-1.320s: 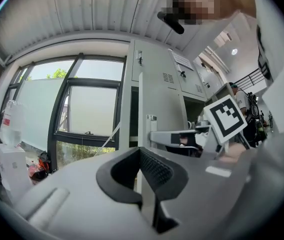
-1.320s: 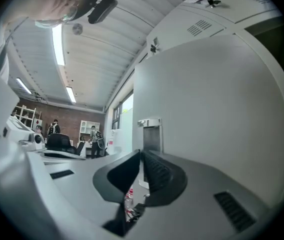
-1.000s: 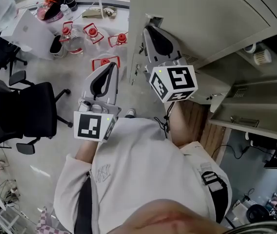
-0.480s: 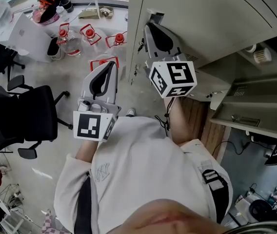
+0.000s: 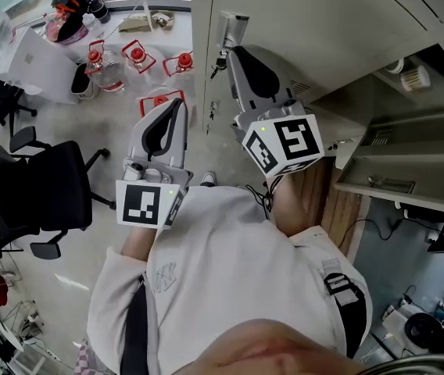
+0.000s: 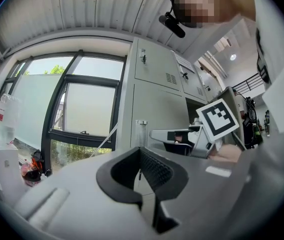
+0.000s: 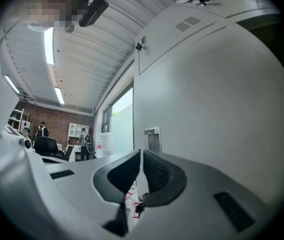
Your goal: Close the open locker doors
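A tall grey locker door [image 5: 316,22] fills the top right of the head view, with a metal latch [image 5: 230,28] at its free edge. My right gripper [image 5: 236,53] is shut and empty, its tips against the door face just below that latch. In the right gripper view the door [image 7: 207,94] and latch [image 7: 153,139] stand close behind the shut right gripper [image 7: 141,156]. To the right, open locker compartments [image 5: 394,155] show shelves. My left gripper [image 5: 178,106] hangs shut and empty over the floor, left of the door; the left gripper view shows its shut tips [image 6: 140,154].
Several red-capped water bottles [image 5: 140,53] stand on the floor by the door's edge. A black office chair [image 5: 34,186] sits at the left, with a white box [image 5: 38,57] behind it. A window [image 6: 82,114] lies left of the lockers. People [image 7: 84,139] stand far off.
The door's free edge and latch have swung left in the head view, with my right gripper following against the door. The left gripper has barely moved.
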Demonstrator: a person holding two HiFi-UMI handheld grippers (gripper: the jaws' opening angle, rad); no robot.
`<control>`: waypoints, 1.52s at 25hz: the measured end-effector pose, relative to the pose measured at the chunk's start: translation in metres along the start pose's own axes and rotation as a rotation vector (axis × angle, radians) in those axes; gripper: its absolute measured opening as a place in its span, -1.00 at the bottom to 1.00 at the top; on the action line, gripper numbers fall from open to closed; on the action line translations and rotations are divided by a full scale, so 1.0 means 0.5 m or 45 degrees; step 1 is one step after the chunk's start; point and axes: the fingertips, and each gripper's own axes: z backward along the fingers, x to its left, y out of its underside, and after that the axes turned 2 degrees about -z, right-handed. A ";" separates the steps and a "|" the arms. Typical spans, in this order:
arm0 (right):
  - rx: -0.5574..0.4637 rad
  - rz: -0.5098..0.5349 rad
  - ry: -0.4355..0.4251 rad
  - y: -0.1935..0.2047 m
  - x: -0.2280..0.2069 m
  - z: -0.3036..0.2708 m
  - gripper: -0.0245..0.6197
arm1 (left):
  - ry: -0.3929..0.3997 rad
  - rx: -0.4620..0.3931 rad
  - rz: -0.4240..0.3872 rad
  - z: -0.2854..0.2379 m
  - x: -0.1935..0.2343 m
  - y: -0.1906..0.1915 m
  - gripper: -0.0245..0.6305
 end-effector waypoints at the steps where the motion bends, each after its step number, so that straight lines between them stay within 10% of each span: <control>1: -0.009 -0.002 -0.007 -0.008 0.004 0.018 -0.85 | 0.012 0.000 -0.002 -0.002 -0.007 -0.001 -0.92; 38: -0.071 -0.014 0.466 -0.044 -0.223 0.821 -0.86 | 0.711 -0.044 0.048 -0.064 -0.766 -0.019 -0.92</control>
